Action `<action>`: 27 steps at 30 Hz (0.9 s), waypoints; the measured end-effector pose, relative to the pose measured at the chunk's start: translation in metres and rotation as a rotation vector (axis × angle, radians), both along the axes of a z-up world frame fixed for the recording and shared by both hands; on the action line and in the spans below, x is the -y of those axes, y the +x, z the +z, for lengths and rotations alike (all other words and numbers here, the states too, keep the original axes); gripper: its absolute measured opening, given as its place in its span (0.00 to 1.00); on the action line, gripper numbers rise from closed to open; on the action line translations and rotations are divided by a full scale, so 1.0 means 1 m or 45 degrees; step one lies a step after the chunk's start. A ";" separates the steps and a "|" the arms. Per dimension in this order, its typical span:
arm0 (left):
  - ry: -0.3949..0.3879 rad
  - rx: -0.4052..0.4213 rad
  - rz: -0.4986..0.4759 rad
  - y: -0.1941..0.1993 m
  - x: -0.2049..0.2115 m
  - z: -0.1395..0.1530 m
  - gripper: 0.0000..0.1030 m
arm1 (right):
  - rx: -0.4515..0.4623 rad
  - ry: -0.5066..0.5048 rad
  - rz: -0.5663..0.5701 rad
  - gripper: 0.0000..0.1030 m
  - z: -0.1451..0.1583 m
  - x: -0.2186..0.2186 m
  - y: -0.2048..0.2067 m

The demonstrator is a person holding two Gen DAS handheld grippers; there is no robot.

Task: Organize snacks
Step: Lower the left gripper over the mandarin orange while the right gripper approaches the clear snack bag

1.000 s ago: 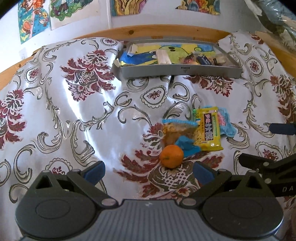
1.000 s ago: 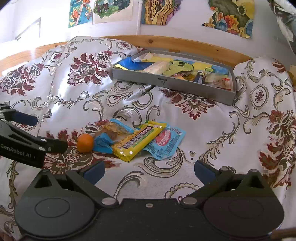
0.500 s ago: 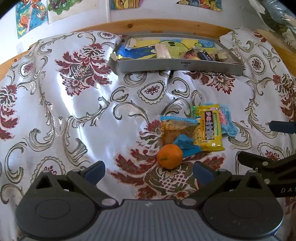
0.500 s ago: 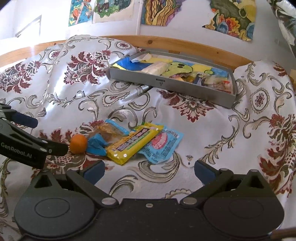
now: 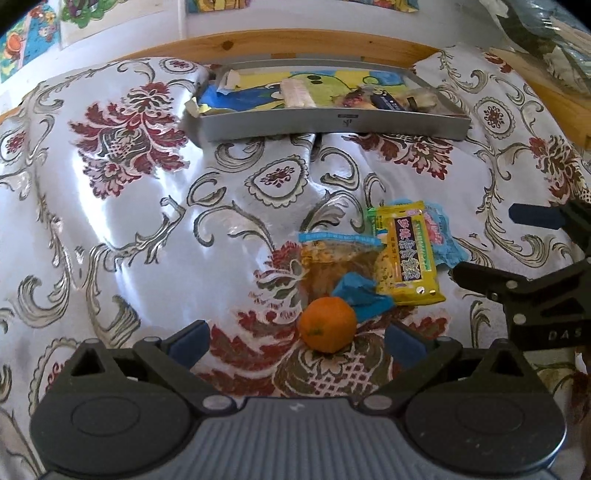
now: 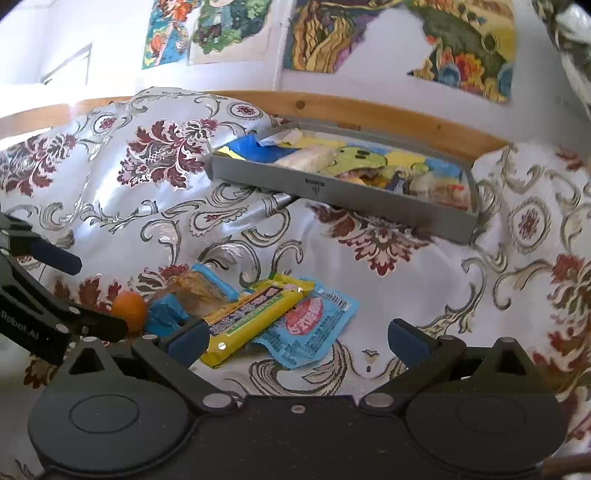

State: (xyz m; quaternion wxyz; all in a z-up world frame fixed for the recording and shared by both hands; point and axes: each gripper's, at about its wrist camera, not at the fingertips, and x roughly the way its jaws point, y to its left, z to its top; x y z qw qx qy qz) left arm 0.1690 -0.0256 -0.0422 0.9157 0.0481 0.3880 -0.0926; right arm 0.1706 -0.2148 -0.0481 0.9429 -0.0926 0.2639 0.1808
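Floral satin cloth (image 5: 147, 229), wooden rail (image 6: 369, 110), posters (image 6: 207, 29) on wall.

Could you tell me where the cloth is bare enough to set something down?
Left of the orange, the tablecloth lies bare up to the grey tray. Cloth is also free right of the blue packet. The packet pile and the tray's right end are crowded.

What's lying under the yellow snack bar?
The yellow snack bar overlaps a light blue packet with a red label; the packet's left part is covered, so its full print cannot be seen.
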 end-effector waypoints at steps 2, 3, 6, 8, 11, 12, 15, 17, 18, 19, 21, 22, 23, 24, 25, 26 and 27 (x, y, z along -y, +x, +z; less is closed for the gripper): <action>-0.005 -0.009 -0.010 0.004 -0.001 -0.001 0.99 | -0.001 0.015 0.006 0.99 -0.001 0.000 0.005; -0.007 -0.013 -0.015 0.006 -0.001 -0.001 0.99 | 0.002 0.017 0.008 0.99 -0.001 -0.001 0.007; -0.006 -0.024 -0.041 0.011 -0.001 -0.004 0.99 | 0.016 0.016 0.018 0.99 -0.001 -0.004 0.014; -0.003 -0.019 -0.063 0.013 0.000 -0.006 0.98 | 0.032 -0.001 0.026 0.99 -0.003 -0.007 0.018; -0.002 -0.005 -0.099 0.014 0.002 -0.008 0.95 | 0.018 0.009 0.027 0.99 -0.004 -0.007 0.024; -0.004 0.001 -0.108 0.015 0.002 -0.008 0.95 | 0.011 0.020 0.028 0.99 -0.005 -0.006 0.026; -0.019 0.008 -0.132 0.015 0.002 -0.009 0.95 | -0.002 0.047 0.069 0.99 -0.006 -0.007 0.032; -0.025 0.009 -0.139 0.016 0.001 -0.011 0.93 | -0.021 0.057 0.121 0.99 -0.006 -0.010 0.037; -0.029 0.004 -0.141 0.015 0.000 -0.012 0.91 | -0.023 0.061 0.141 0.99 -0.006 -0.012 0.039; -0.038 -0.004 -0.147 0.015 0.000 -0.013 0.90 | -0.024 0.063 0.159 0.99 -0.006 -0.014 0.041; -0.055 -0.007 -0.155 0.015 -0.002 -0.014 0.88 | -0.023 0.067 0.199 0.99 -0.005 -0.019 0.046; -0.063 -0.006 -0.164 0.015 -0.003 -0.014 0.87 | -0.019 0.071 0.221 0.99 -0.004 -0.021 0.048; -0.068 -0.007 -0.170 0.015 -0.003 -0.014 0.85 | -0.018 0.075 0.244 0.99 -0.003 -0.024 0.050; -0.077 -0.009 -0.178 0.014 -0.004 -0.015 0.83 | -0.018 0.081 0.268 0.99 -0.002 -0.026 0.052; -0.086 -0.010 -0.185 0.014 -0.005 -0.015 0.82 | -0.020 0.089 0.291 0.99 -0.001 -0.028 0.055; -0.093 -0.010 -0.191 0.015 -0.005 -0.015 0.80 | -0.019 0.096 0.306 0.99 0.000 -0.030 0.057; -0.101 -0.011 -0.196 0.014 -0.006 -0.015 0.77 | -0.018 0.101 0.317 0.99 0.000 -0.032 0.059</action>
